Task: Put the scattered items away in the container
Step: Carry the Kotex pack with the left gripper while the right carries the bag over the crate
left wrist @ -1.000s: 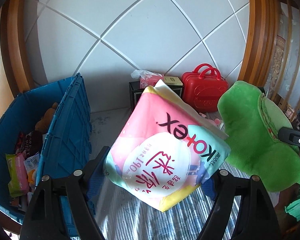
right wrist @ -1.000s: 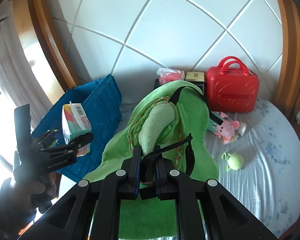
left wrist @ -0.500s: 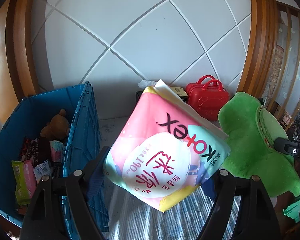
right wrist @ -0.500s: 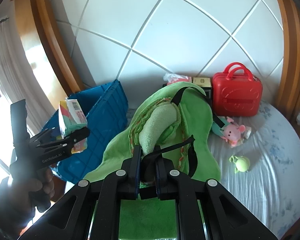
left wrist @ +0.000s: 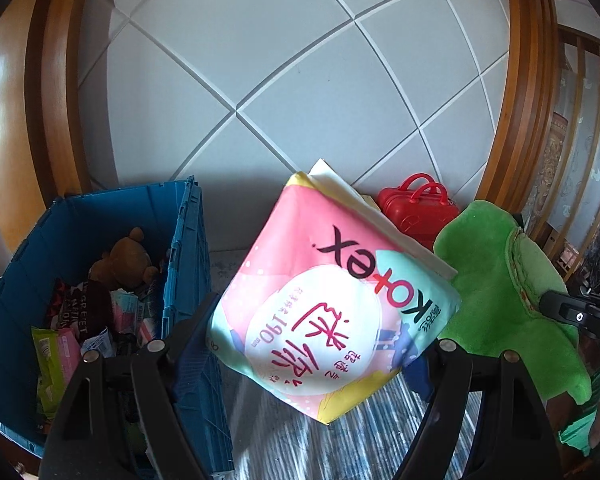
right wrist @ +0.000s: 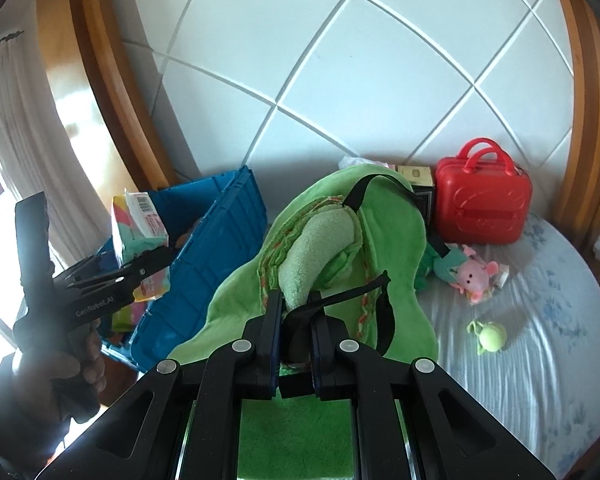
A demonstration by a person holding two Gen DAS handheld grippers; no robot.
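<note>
Jaws: left gripper (left wrist: 320,344) clamps the Kotex pack (left wrist: 332,292) beside the blue crate (left wrist: 188,280) (part-filled), right gripper (right wrist: 294,320) pinches the green plush backpack (right wrist: 340,248); red case (right wrist: 482,204), pink plush (right wrist: 474,276), green toy (right wrist: 490,336) remain on the bed.

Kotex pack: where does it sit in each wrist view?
Left wrist: Kotex pack fills the centre, clamped in the left claw.
Right wrist: far left, seen edge-on, barcode up, in front of the blue crate.
Shared landmark: red case by the white padded wall.
</note>
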